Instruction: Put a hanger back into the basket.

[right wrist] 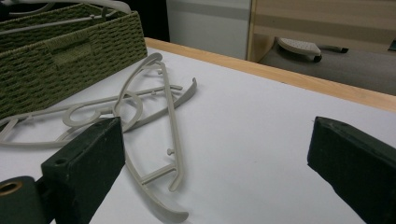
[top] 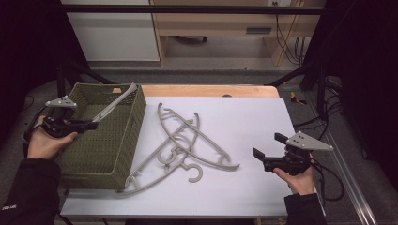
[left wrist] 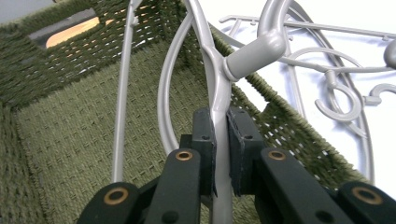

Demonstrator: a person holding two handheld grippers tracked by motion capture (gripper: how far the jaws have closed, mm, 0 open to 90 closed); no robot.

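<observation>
The left gripper (left wrist: 220, 135) clamps a grey plastic hanger (top: 114, 104) over the green woven basket (top: 133, 136) — its hook could snag the weave; the right gripper (top: 266, 146) gapes wide, empty.

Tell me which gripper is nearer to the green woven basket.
Left. The left gripper is over the green woven basket, shut on a grey hanger that slants above it. The right gripper hovers open across the table, beyond the loose hangers.

High view looks down over the counter (top: 244, 117); both claw views sit low and close, sharing the basket (top: 101, 150) and hangers (top: 187, 140).
</observation>
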